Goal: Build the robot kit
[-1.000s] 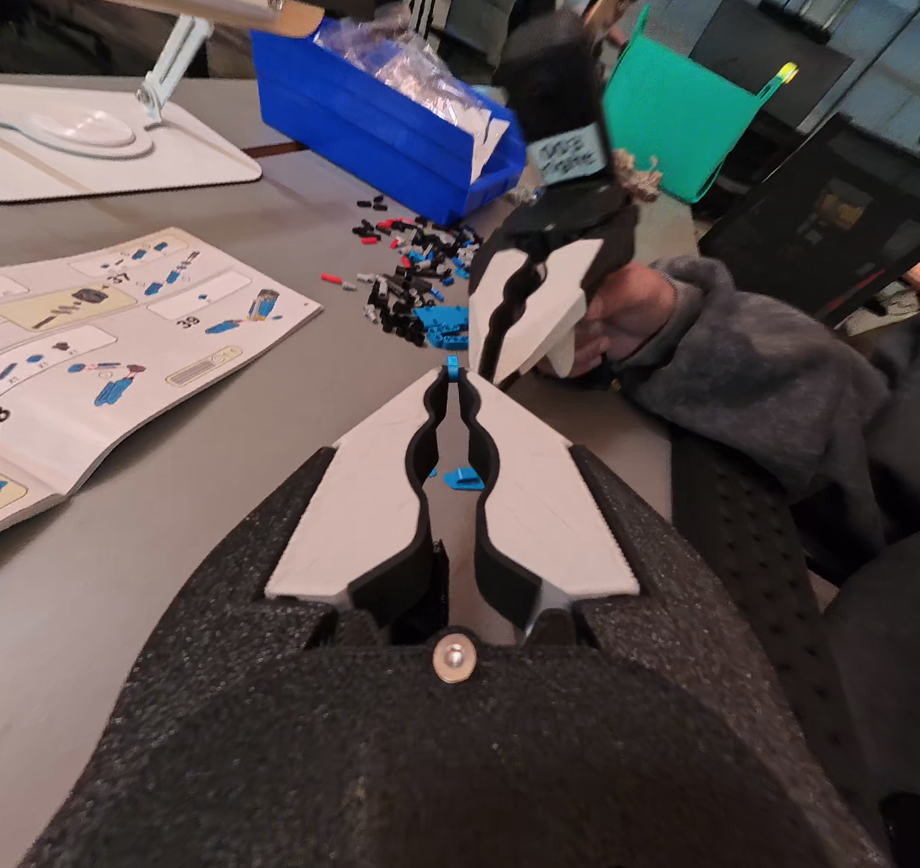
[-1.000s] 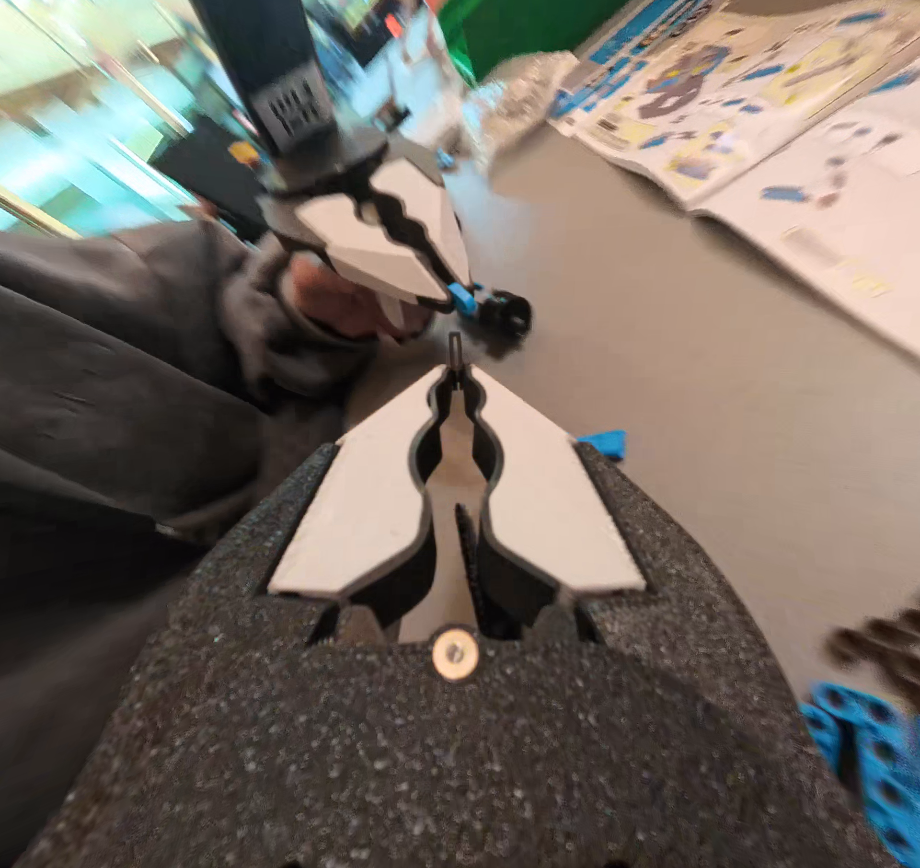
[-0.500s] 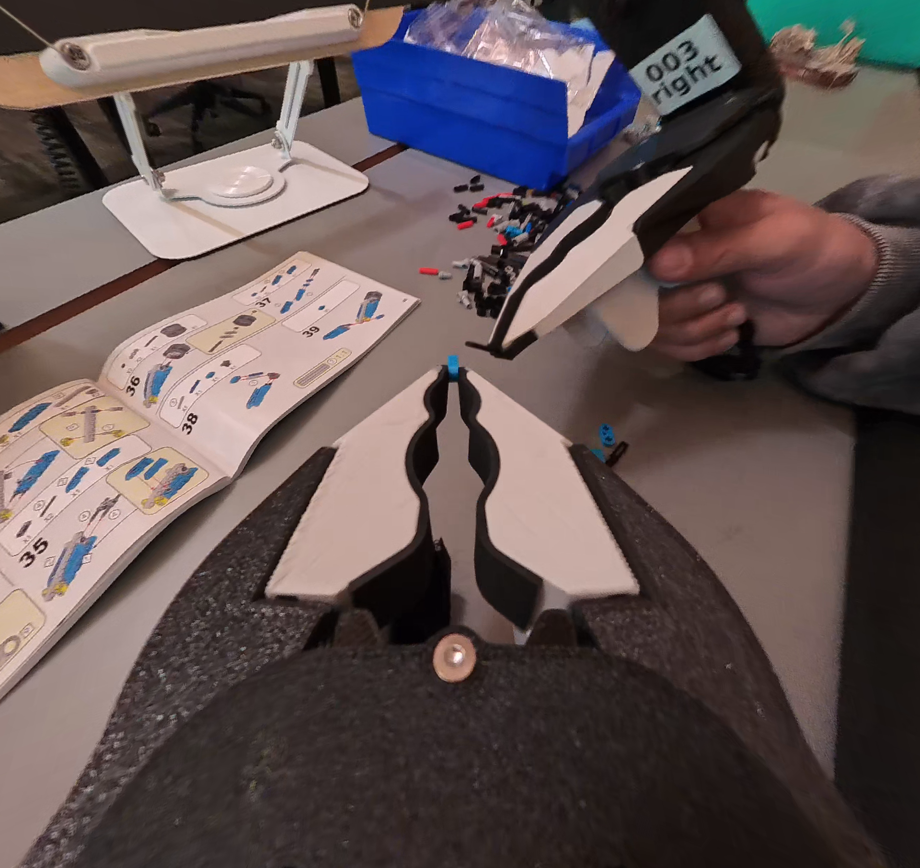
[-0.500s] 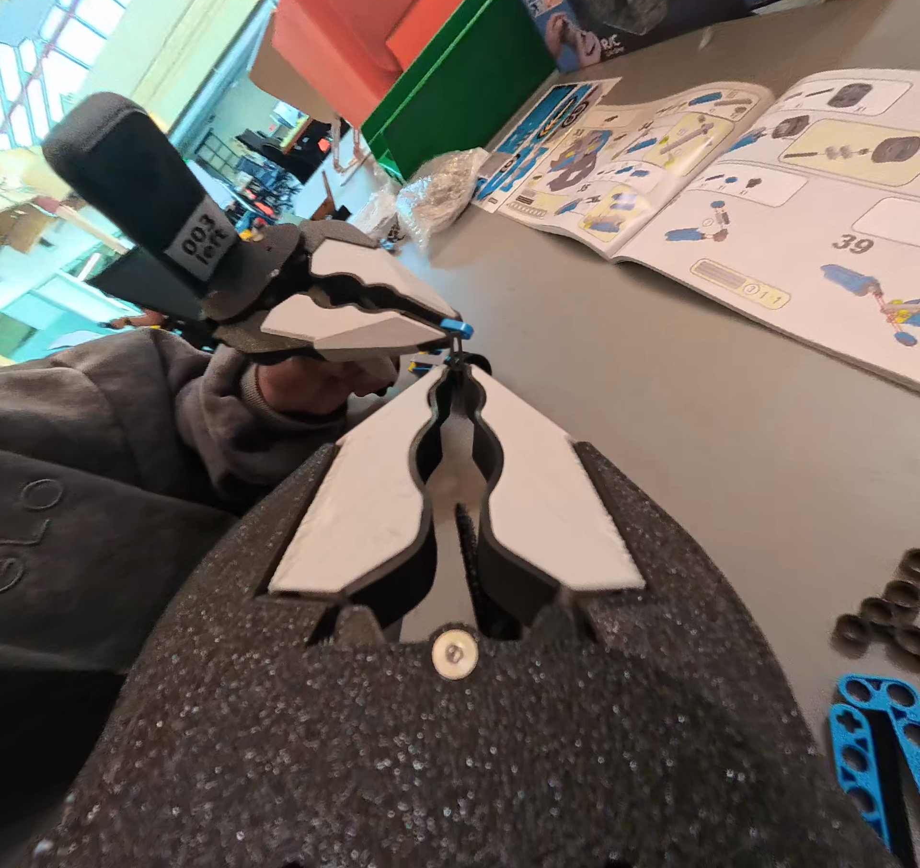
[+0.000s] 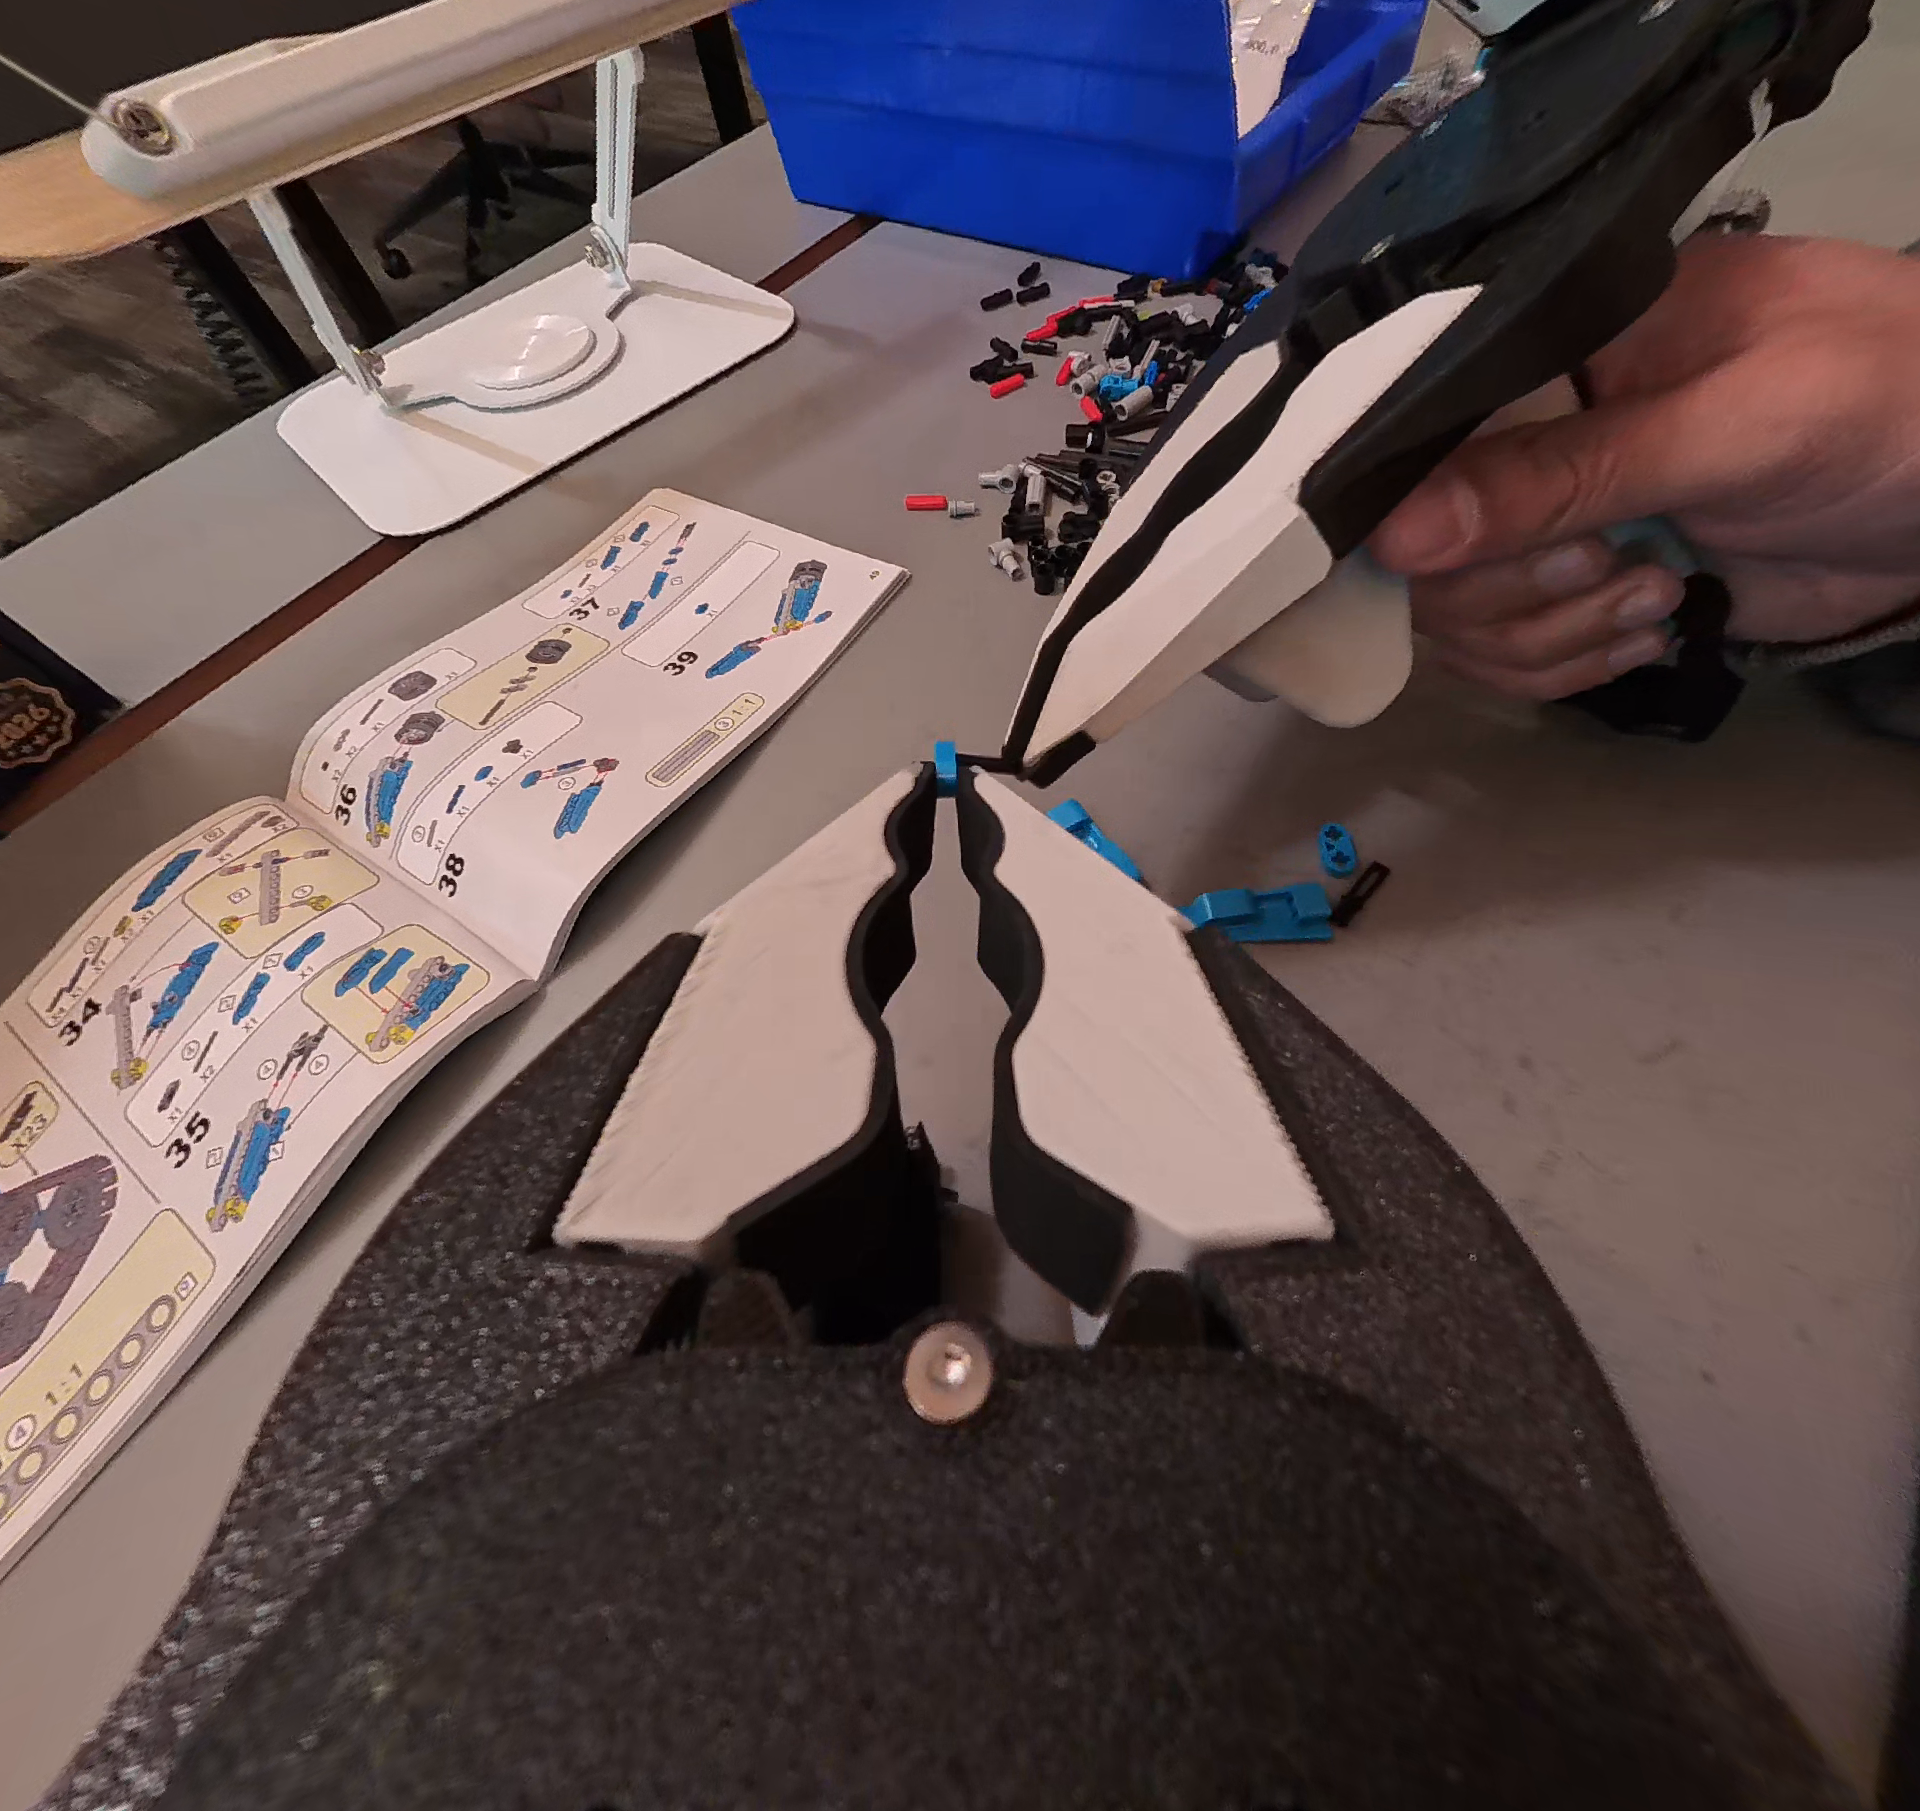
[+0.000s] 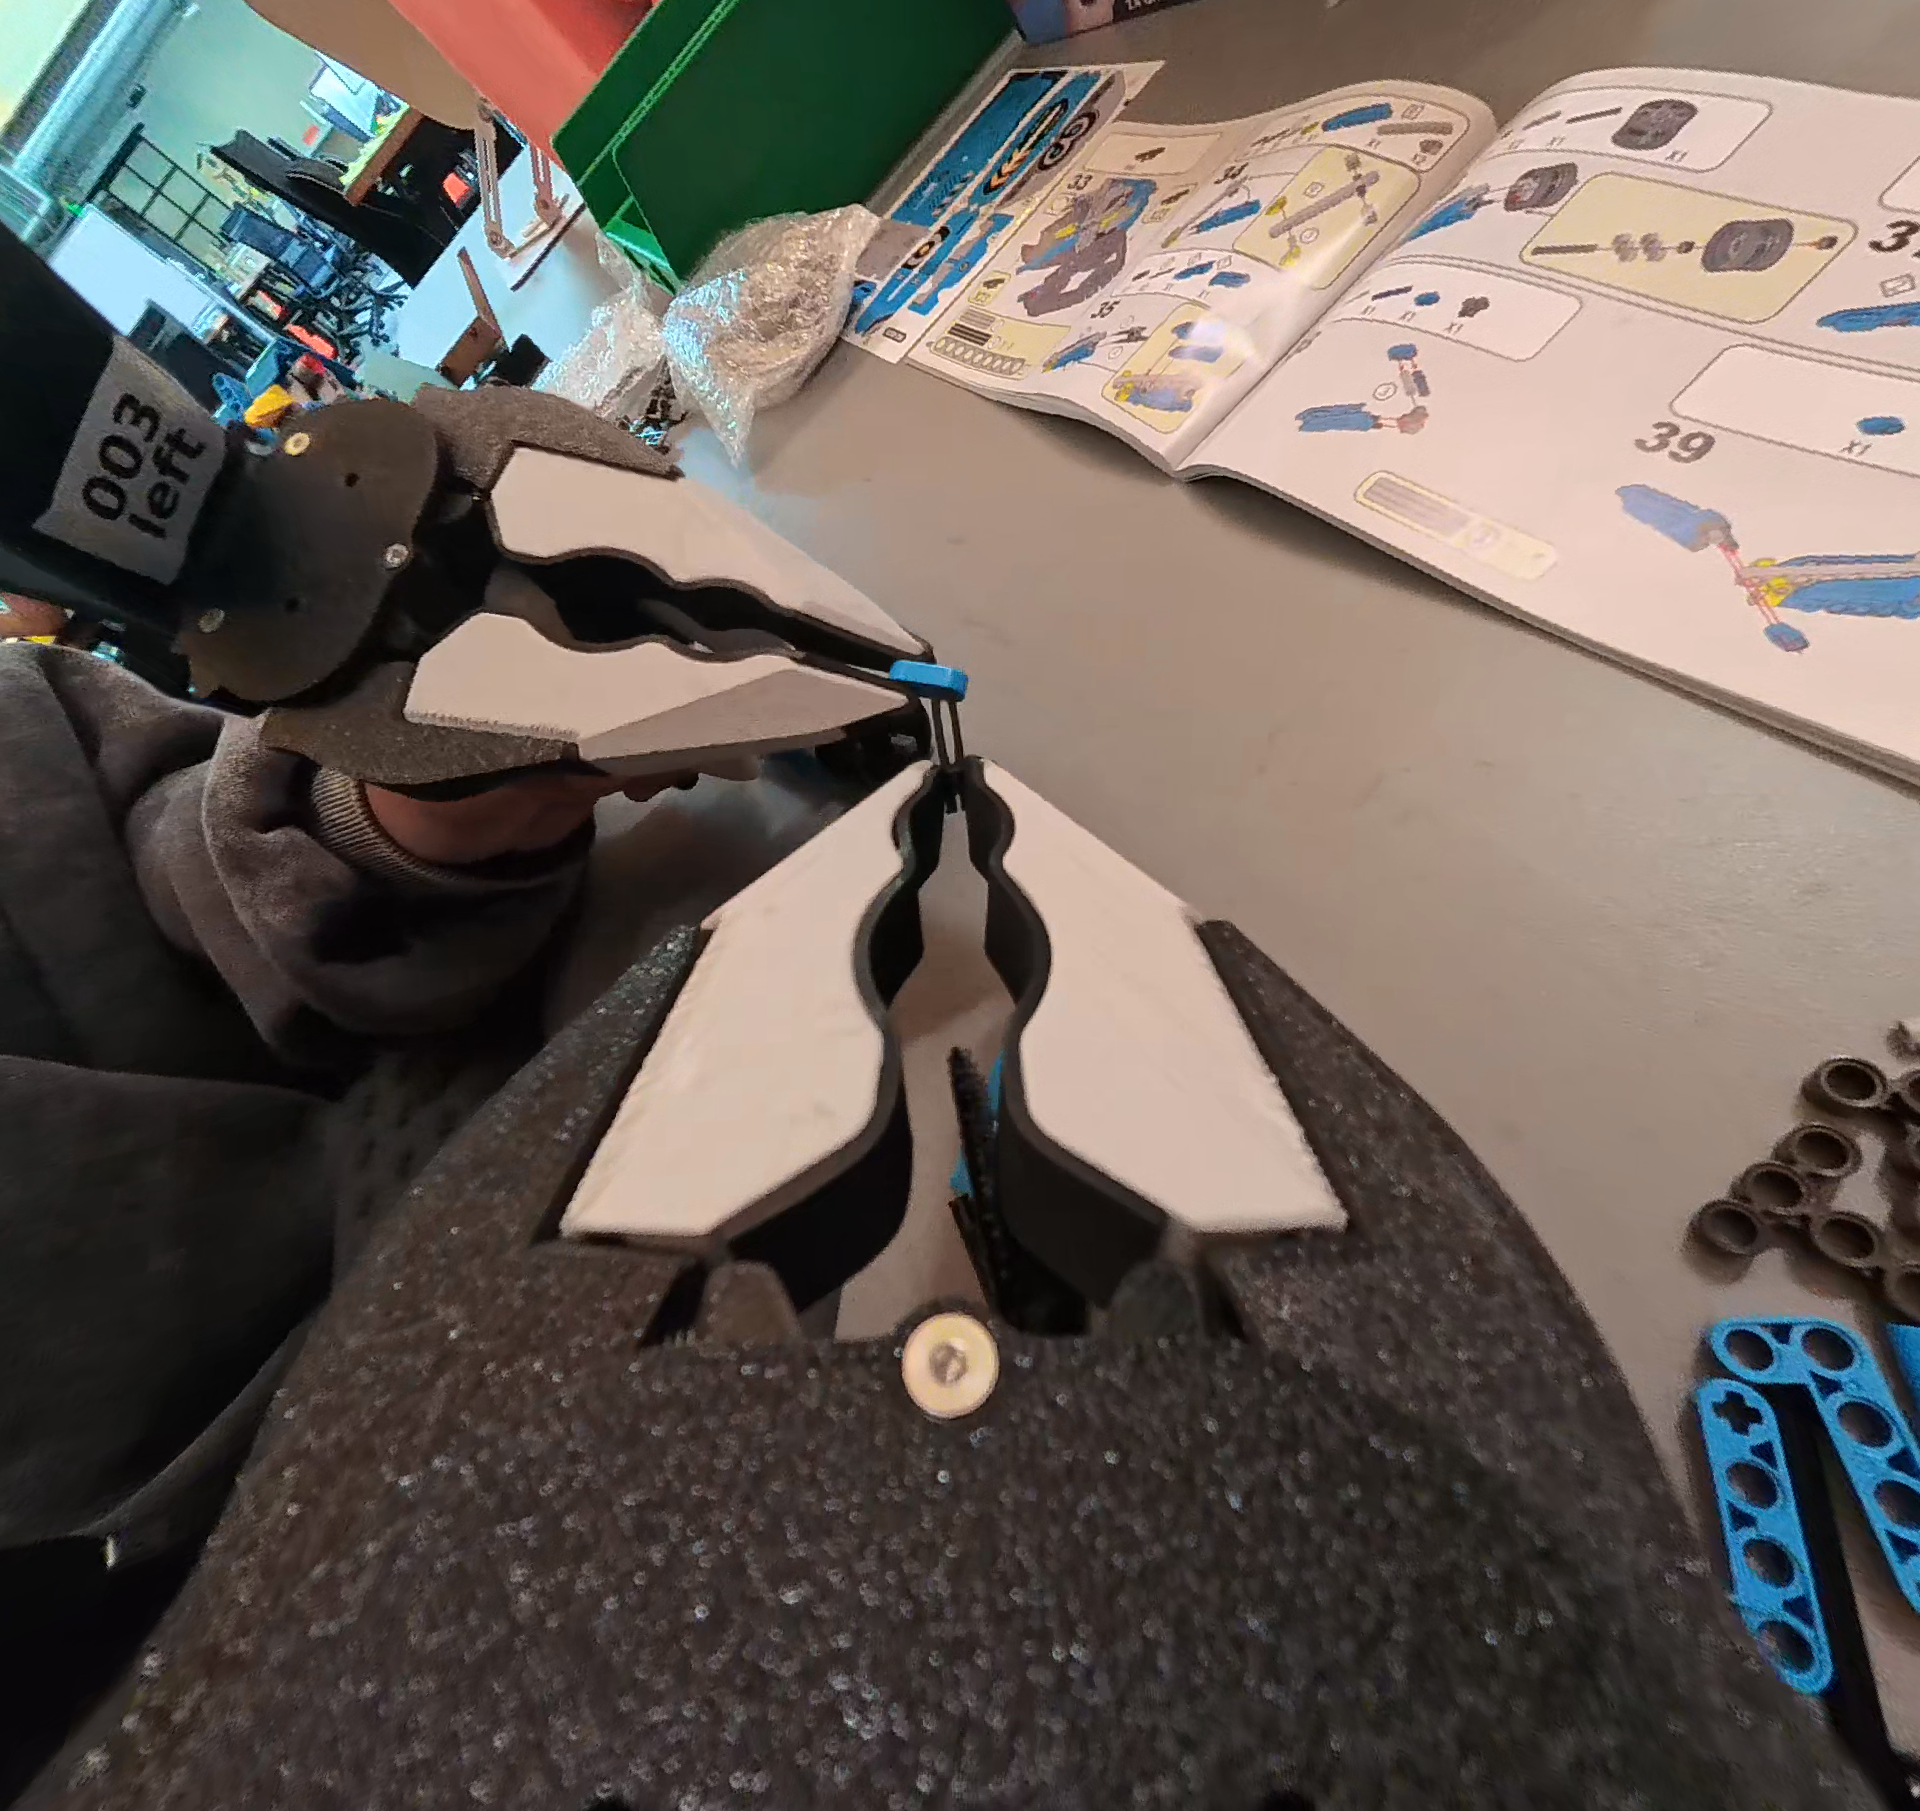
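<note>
A workshop or lab bench: ahead of the left gripper a grey table bears a blue parts bin, loose building pieces and an open instruction booklet; a white lamp stand sits further left. Beyond the right gripper stand a green bin and cluttered shelving.

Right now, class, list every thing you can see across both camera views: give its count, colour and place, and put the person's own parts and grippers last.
Blue connector: one, blue, pinched at the left gripper's tips.
Black pin: one, black, in the right gripper's tips, meeting the connector.
Instruction booklet: one, white, open on the grey table.
Blue bin: one, far edge, holding clear bags.
Small parts pile: many, black, red, grey, before the bin.
Lamp stand: one, white.
Blue beams: two, near right.
Green box: one, far.
Left gripper: shut.
Right gripper: shut.
Hand: one, holding the right gripper.
</note>
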{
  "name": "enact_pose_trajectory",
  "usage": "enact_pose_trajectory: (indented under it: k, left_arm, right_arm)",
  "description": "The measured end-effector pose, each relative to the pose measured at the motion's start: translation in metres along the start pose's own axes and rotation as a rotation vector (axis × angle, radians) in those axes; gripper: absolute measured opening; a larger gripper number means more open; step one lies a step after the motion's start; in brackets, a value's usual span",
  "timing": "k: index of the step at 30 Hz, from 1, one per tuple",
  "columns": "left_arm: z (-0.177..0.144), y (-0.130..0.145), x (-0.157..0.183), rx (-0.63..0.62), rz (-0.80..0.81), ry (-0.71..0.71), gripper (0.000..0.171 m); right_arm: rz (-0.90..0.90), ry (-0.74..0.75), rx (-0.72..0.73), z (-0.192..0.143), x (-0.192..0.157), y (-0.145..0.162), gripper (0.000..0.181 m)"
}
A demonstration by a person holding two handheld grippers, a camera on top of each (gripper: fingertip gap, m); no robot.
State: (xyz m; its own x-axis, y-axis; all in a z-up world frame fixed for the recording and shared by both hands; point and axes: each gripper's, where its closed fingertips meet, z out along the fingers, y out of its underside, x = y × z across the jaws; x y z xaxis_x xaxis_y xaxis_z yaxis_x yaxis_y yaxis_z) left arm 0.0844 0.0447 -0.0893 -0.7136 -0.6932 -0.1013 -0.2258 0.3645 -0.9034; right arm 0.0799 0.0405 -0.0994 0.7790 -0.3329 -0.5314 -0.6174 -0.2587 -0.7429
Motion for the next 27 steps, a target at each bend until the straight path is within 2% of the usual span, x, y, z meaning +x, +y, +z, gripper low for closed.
enact_pose_trajectory:
  k: [6,13,17,22,27]
  left_arm:
    - [0.002,0.003,0.001,-0.033,0.126,-0.067,0.003]
    - [0.004,0.005,0.002,-0.075,0.412,-0.205,0.003]
    - [0.005,0.006,0.004,-0.084,0.418,-0.205,0.003]
    - [0.006,0.009,0.005,-0.112,0.552,-0.240,0.003]
    - [0.005,0.010,0.006,-0.108,0.492,-0.195,0.002]
  right_arm:
    - [-0.035,0.063,-0.022,0.001,0.002,0.003,0.003]
    - [-0.031,0.077,-0.033,0.001,0.003,0.005,0.003]
    - [-0.035,0.080,-0.048,0.003,0.002,0.009,0.003]
    - [-0.030,0.074,-0.062,0.003,0.003,0.011,0.003]
    - [-0.057,0.083,-0.072,0.003,0.003,0.012,0.002]
